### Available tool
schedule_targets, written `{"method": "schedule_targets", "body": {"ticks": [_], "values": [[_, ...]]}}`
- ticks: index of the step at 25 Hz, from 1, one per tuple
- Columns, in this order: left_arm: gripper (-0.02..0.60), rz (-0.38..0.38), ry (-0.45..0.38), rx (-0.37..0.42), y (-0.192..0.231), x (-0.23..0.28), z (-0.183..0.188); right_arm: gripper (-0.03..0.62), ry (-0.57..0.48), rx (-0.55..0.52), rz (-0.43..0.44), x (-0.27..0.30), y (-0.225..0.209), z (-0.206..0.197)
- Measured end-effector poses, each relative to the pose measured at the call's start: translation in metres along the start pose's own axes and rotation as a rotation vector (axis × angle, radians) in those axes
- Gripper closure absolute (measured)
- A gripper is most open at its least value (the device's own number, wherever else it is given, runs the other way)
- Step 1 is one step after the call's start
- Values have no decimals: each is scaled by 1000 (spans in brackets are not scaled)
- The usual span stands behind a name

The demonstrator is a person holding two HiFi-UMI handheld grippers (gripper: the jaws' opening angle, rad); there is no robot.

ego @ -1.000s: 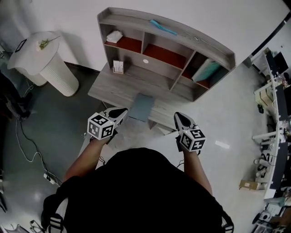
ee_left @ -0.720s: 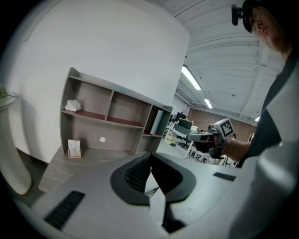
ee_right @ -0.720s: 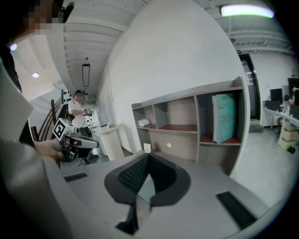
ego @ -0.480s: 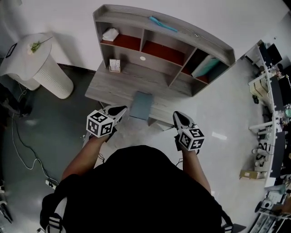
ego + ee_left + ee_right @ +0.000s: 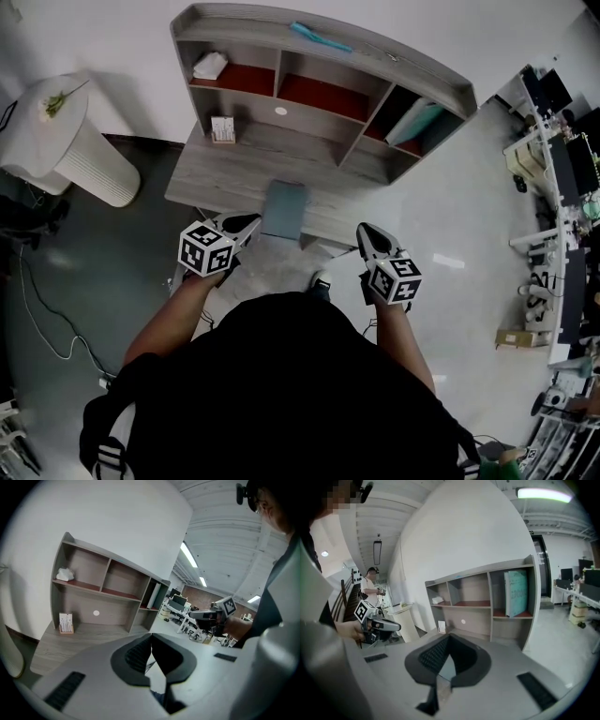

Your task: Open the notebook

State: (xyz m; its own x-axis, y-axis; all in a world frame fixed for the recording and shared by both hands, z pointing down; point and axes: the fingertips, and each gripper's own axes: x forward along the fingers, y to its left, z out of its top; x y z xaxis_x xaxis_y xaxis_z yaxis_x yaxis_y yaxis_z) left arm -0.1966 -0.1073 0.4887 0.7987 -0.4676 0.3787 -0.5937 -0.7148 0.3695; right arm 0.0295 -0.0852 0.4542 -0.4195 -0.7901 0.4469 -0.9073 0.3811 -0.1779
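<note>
A closed grey-blue notebook lies flat at the front edge of the wooden desk. My left gripper hovers just left of the notebook's near corner, shut and empty. On the other side, beyond the desk's front edge, my right gripper hangs over the floor, also shut with nothing in it. In the left gripper view the jaws meet at their tips and hide the notebook. The right gripper view shows its jaws closed together in front of the shelves.
A shelf unit stands on the desk's back, with a teal book at right, a white cloth at left and a small card stand below. A white round pedestal and floor cables lie left.
The desk and notebook have drifted left and up in the head view. The left gripper has dipped slightly toward the desk edge. Both grippers stay shut and the notebook stays closed.
</note>
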Motion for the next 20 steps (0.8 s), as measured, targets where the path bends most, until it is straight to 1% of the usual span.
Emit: {"method": "schedule_targets", "body": {"ticks": [6, 11, 13, 16, 20], "values": [[571, 1, 19, 5, -5, 22, -3, 592, 23, 6, -6, 1, -20, -10], [571, 11, 36, 3, -11, 43, -6, 592, 36, 0, 10, 8, -38, -12], [571, 25, 45, 12, -11, 53, -8, 592, 42, 0, 19, 13, -45, -12], [572, 69, 50, 33, -4, 69, -14, 592, 58, 2, 31, 20, -57, -15], [571, 103, 63, 12, 3, 90, -24, 592, 86, 11, 47, 26, -71, -22]]}}
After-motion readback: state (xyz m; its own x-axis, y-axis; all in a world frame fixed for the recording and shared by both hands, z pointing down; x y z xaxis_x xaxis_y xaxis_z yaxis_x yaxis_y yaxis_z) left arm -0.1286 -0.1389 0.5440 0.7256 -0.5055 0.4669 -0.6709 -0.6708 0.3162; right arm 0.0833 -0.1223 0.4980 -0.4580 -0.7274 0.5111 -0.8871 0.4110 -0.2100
